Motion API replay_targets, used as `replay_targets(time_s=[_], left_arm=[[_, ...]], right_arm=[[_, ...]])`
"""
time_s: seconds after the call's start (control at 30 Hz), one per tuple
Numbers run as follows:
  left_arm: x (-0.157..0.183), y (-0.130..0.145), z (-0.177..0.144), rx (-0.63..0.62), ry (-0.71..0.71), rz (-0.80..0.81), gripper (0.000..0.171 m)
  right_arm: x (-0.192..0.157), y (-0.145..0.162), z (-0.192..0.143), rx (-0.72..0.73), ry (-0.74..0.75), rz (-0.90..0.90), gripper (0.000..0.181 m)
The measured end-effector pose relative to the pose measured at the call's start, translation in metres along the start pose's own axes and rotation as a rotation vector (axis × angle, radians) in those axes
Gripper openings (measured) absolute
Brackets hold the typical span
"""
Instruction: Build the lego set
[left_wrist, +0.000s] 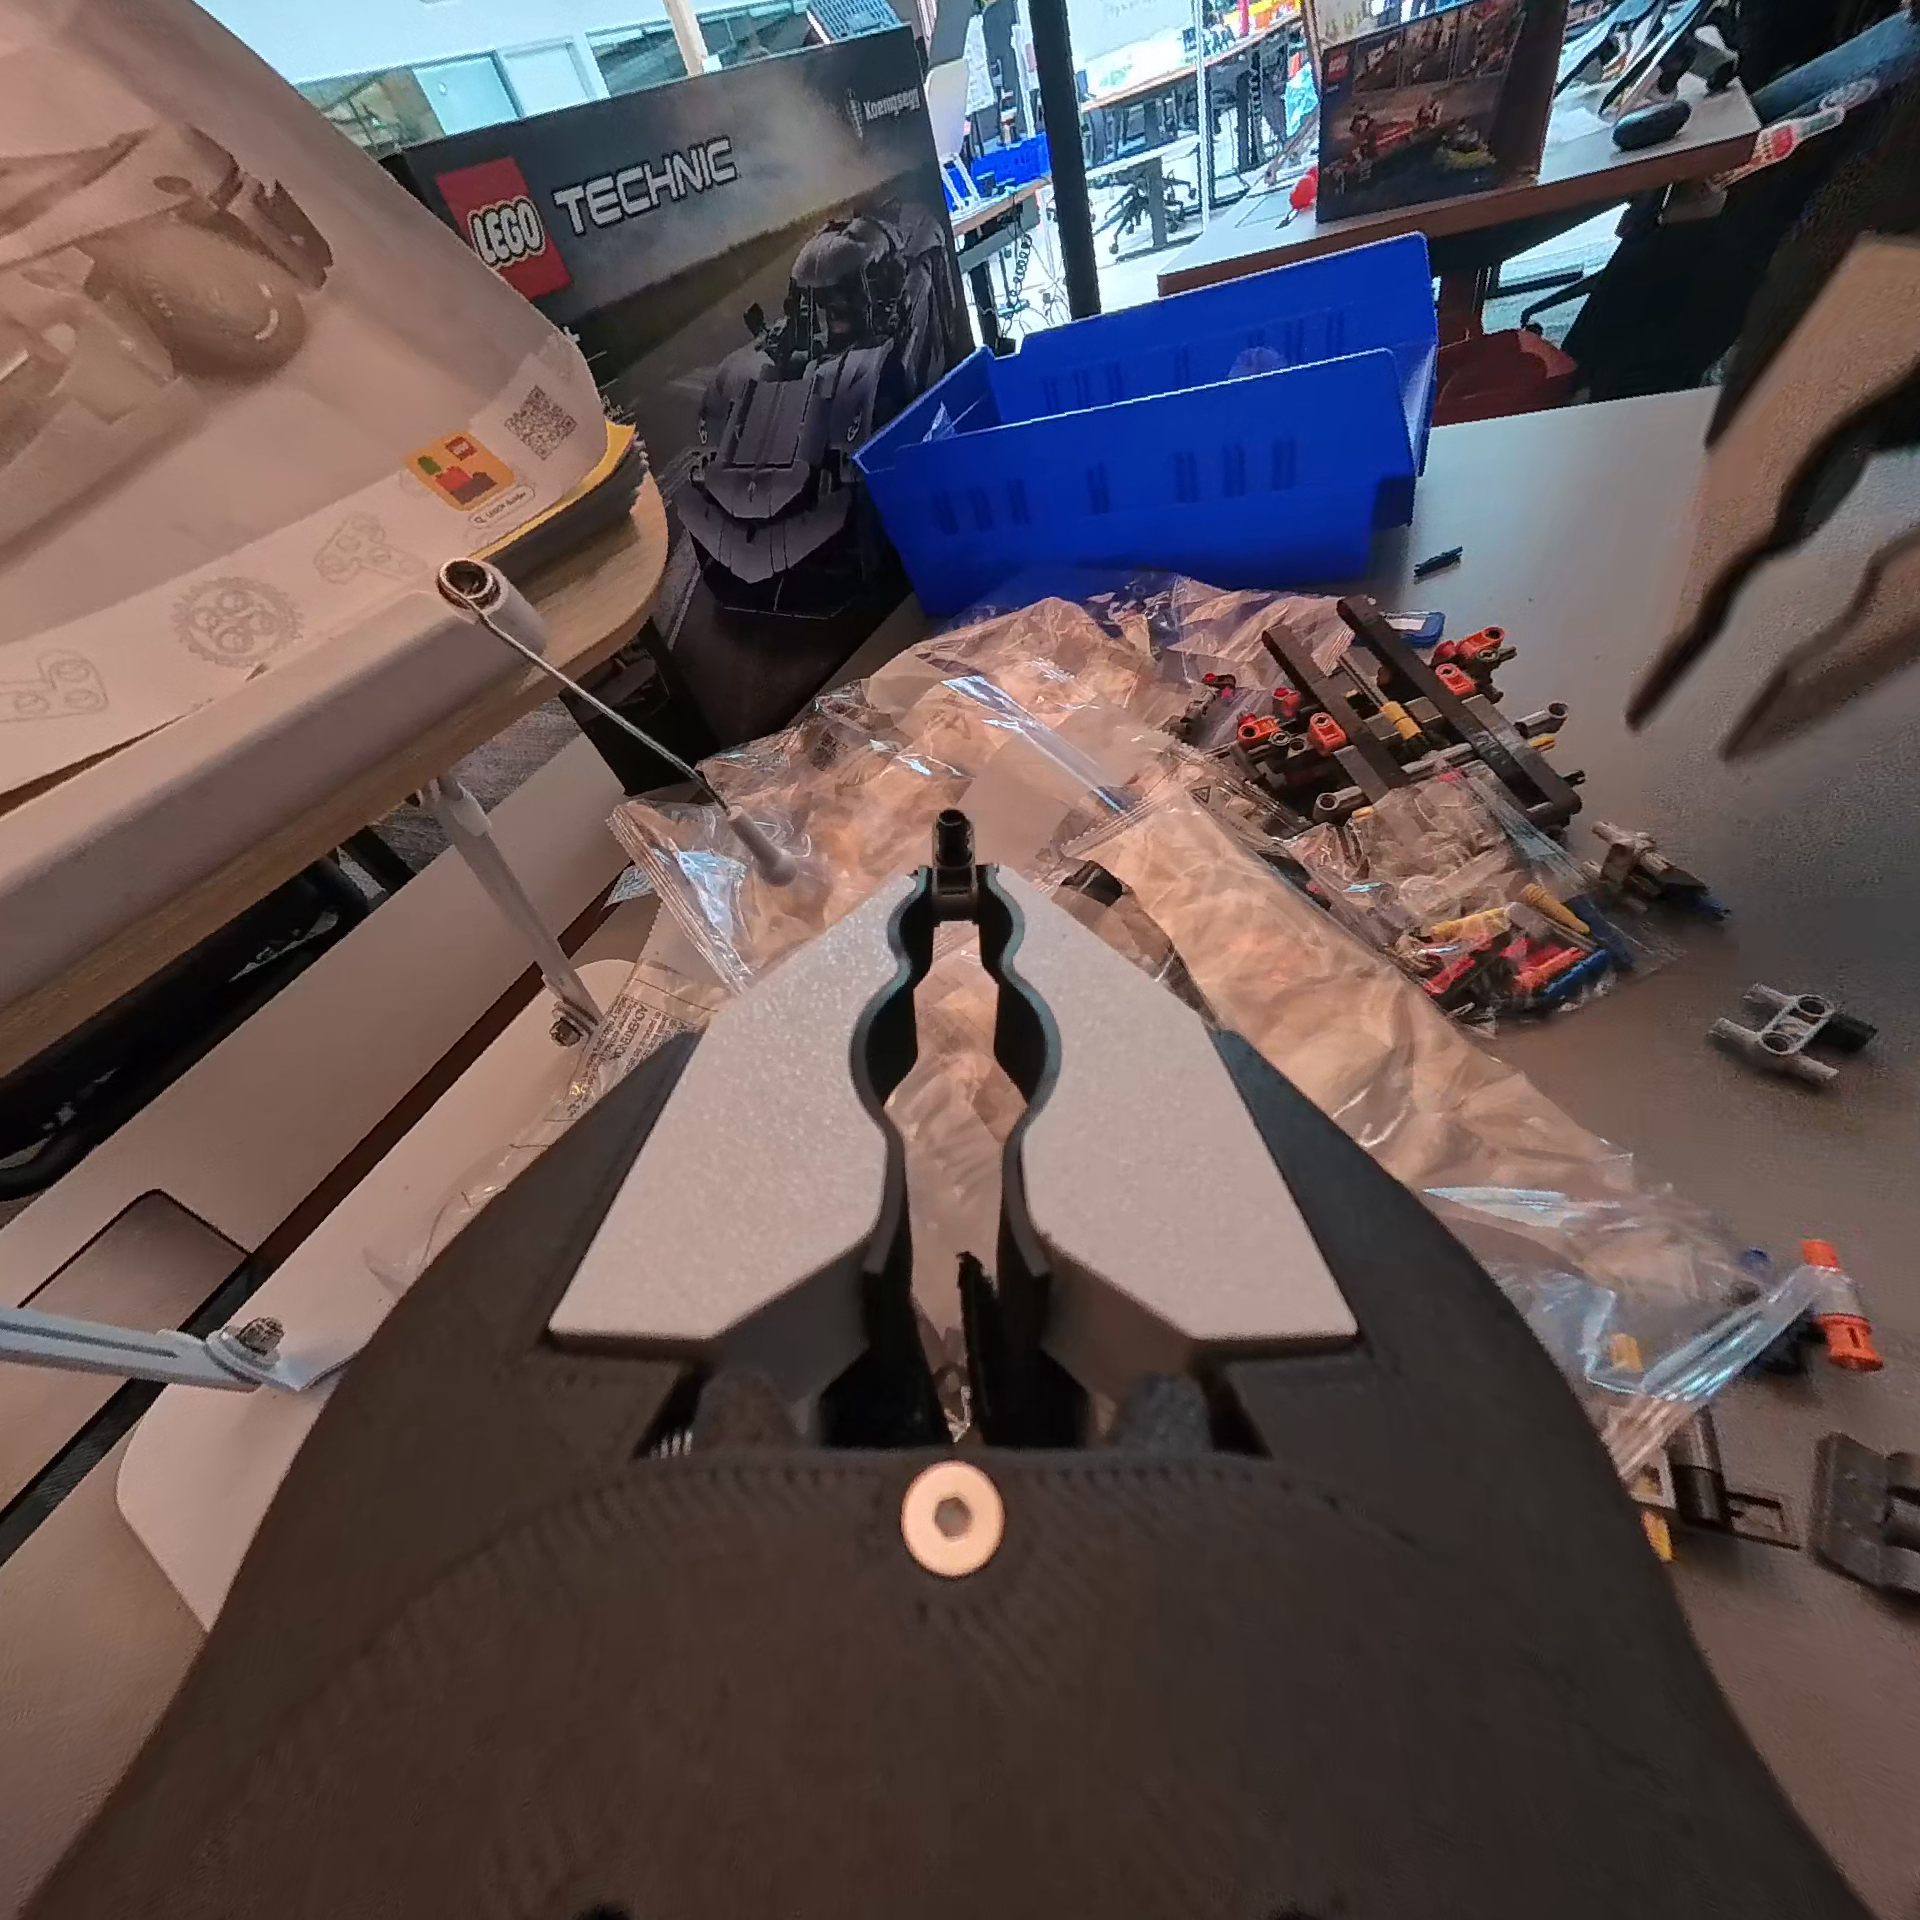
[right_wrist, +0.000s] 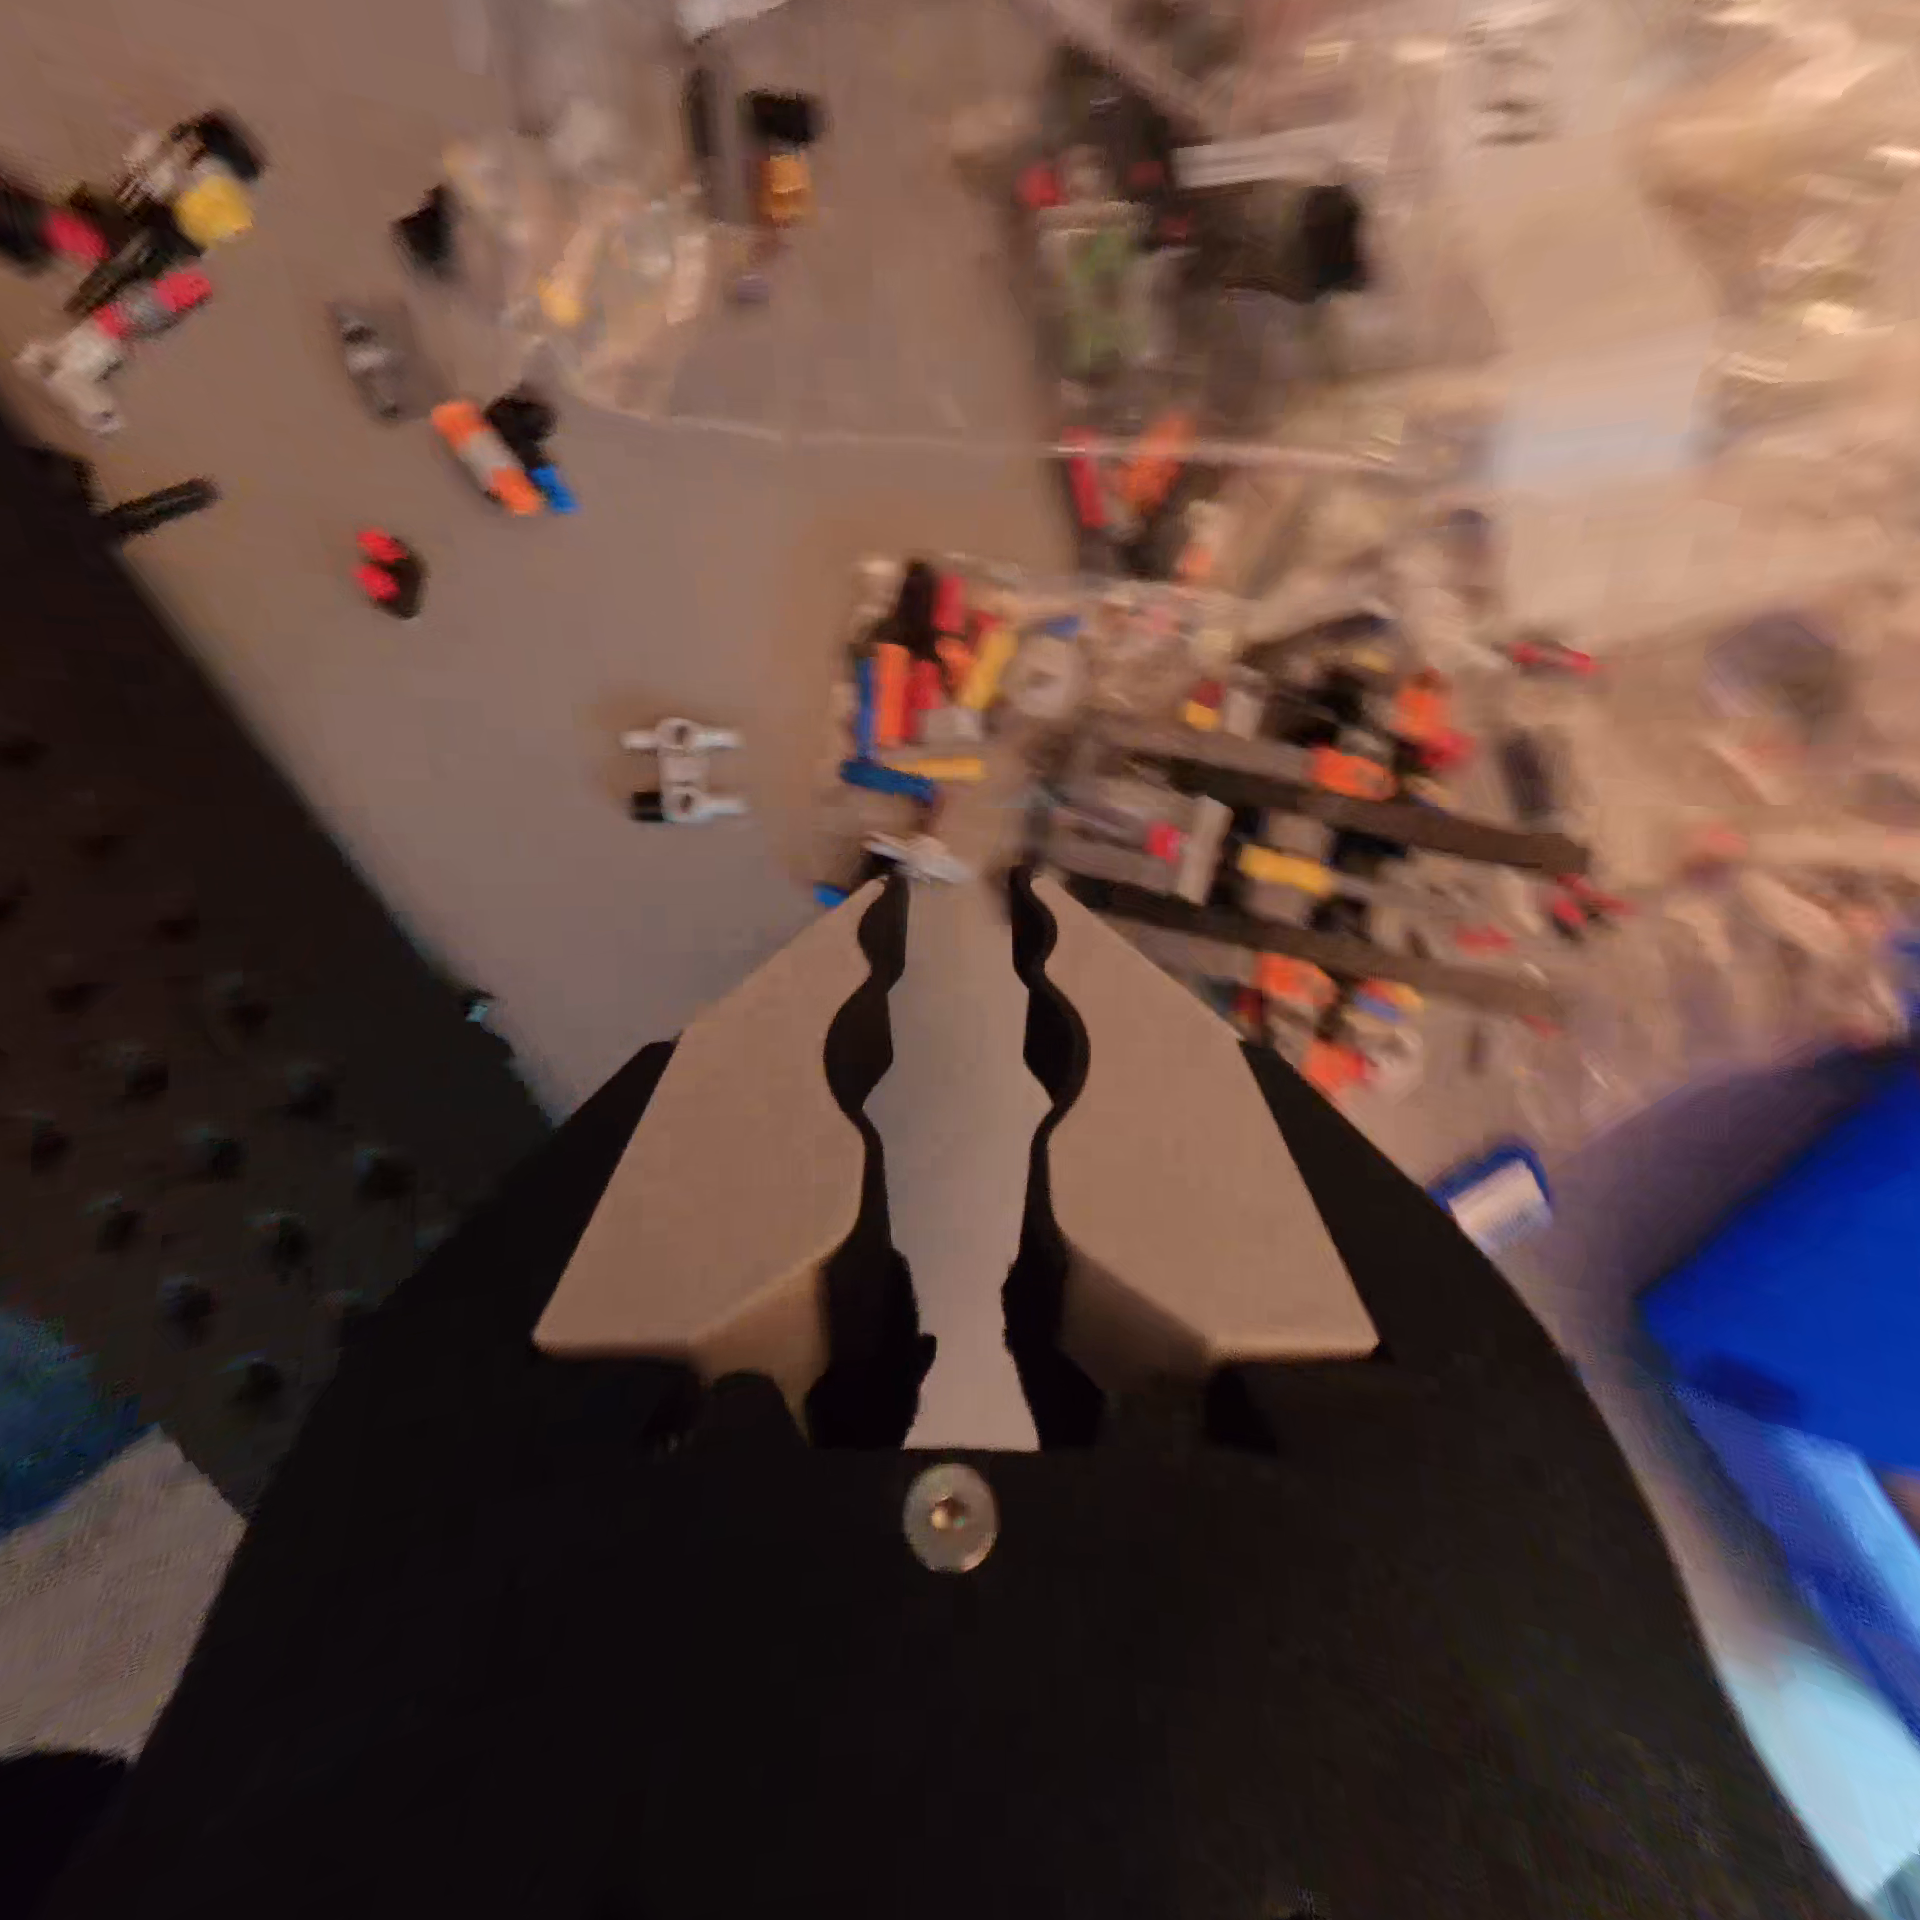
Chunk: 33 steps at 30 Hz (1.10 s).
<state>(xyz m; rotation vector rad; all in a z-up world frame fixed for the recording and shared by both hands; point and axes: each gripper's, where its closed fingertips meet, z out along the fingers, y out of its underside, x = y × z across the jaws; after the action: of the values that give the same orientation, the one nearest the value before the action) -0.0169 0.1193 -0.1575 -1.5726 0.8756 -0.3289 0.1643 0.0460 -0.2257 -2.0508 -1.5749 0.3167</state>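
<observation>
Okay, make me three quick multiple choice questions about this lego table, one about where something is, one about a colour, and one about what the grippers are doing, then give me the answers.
1. Where is the partly built frame?
A. inside the bin
B. on the table by the clear bags
C. on the booklet

2. What colour are the storage bins?
A. blue
B. green
C. white

3. What state is the left hand-held gripper in?
A. wide open, empty
B. shut on a small black piece
C. out of view

Answers: 1 B, the frame lies on the grey table against the clear bags. 2 A, both bins are blue. 3 B, a small black piece sticks out from its closed tips, while the right hand-held gripper is open and empty.
</observation>
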Motion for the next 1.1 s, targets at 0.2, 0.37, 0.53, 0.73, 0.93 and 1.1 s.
replay_targets(time_s=[0.2, 0.37, 0.53, 0.73, 0.93, 1.1], left_arm=[[0.003, 0.003, 0.004, -0.012, 0.011, 0.0, 0.005], [0.005, 0.006, 0.006, -0.022, 0.014, 0.008, 0.006], [0.005, 0.01, 0.007, -0.034, 0.015, 0.008, 0.006], [0.005, 0.011, 0.008, -0.04, 0.017, 0.01, 0.006], [0.005, 0.012, 0.009, -0.043, 0.019, 0.012, 0.006], [0.007, 0.012, 0.01, -0.046, 0.021, 0.019, 0.006]], right_arm=[[0.082, 0.053, -0.052, 0.077, 0.216, 0.271, 0.021], [0.097, 0.082, -0.034, 0.03, 0.21, 0.304, 0.022], [0.123, 0.088, -0.013, -0.001, 0.265, 0.346, 0.022], [0.138, 0.076, 0.016, -0.013, 0.225, 0.321, 0.025], [0.146, 0.069, 0.04, -0.052, 0.178, 0.319, 0.02], [0.143, 0.067, 0.044, -0.043, 0.087, 0.387, 0.002]])
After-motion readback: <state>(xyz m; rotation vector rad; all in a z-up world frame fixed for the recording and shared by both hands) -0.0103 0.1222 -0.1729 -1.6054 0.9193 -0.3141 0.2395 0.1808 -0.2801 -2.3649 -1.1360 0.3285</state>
